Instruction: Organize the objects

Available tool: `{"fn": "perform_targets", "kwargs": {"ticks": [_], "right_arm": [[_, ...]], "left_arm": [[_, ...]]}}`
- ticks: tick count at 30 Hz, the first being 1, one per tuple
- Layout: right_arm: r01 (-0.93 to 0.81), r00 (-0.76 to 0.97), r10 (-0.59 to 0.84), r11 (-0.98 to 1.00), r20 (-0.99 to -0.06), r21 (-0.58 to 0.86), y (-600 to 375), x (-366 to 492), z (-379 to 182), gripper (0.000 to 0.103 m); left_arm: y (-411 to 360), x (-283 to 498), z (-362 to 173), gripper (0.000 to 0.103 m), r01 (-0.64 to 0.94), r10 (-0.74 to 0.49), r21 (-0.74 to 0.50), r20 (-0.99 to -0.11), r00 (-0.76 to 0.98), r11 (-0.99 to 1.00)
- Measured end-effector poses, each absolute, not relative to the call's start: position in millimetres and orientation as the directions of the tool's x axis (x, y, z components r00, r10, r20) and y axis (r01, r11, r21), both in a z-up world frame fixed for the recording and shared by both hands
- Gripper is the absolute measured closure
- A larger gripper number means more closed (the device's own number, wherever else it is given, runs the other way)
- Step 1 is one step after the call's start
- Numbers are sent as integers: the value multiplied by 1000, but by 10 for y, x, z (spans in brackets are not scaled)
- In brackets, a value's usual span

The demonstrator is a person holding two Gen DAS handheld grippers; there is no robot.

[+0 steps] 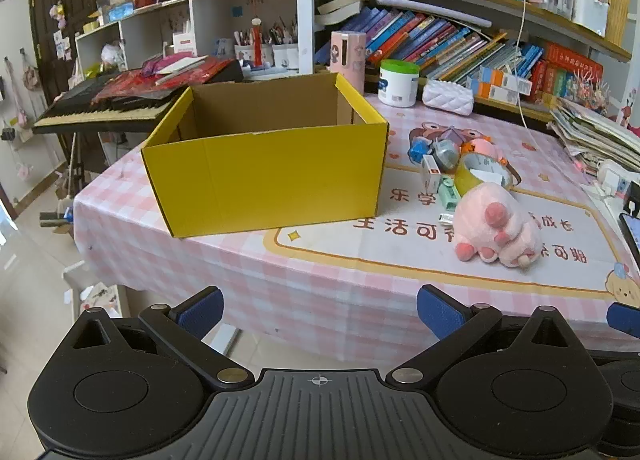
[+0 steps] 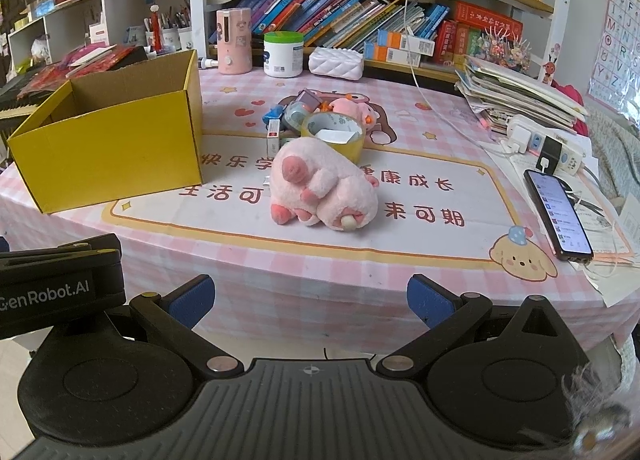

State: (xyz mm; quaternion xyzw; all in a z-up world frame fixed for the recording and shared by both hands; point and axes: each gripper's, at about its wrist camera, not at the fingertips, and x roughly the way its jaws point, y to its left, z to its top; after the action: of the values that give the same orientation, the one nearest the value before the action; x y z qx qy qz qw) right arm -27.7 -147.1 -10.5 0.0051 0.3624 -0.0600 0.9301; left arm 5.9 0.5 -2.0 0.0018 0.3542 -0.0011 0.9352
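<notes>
While the box [image 1: 264,180] is sitting empty, plush pig [image 2: 320,188] and small clutter [image 2: 304,116] are lying right of it; left gripper [image 1: 320,312] and right gripper [image 2: 308,300] are hanging wide apart, holding nothing.

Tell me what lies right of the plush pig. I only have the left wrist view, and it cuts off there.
Observer: A phone lies flat near the right edge of the table, with its screen lit.
Reviewer: Is the right gripper holding anything? I see only one blue pad of it.
Observer: No. The right gripper has its jaws wide open with nothing between them.
Reviewer: And further right, past the table?
Observer: An alphabet poster hangs on the wall.
</notes>
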Motion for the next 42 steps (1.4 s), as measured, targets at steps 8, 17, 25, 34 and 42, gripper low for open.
{"fn": "perform_targets", "kwargs": {"ticks": [8,17,25,34,42], "right_arm": [[112,740,-107,993,-664,-36,-1445,-284,-71,0],[115,743,-110,993,-660,-36,-1426,-290,-59,0],[115,748,-111,993,-654,-36,-1398,-303,-28,0],[112,750,-110,993,-652,-39,-1373,-318,-32,0],[108,749,-109,993,-653,-42,-1341,-324,-33,0]], "left_arm": [[25,45,8,0,0,3,5,-652,758,1000],[54,44,37,0,6,0,7,-643,766,1000],[65,32,52,0,14,-9,3,-633,774,1000],[94,16,56,0,7,-5,1,-635,773,1000],[95,2,50,0,0,4,7,-636,772,1000]]}}
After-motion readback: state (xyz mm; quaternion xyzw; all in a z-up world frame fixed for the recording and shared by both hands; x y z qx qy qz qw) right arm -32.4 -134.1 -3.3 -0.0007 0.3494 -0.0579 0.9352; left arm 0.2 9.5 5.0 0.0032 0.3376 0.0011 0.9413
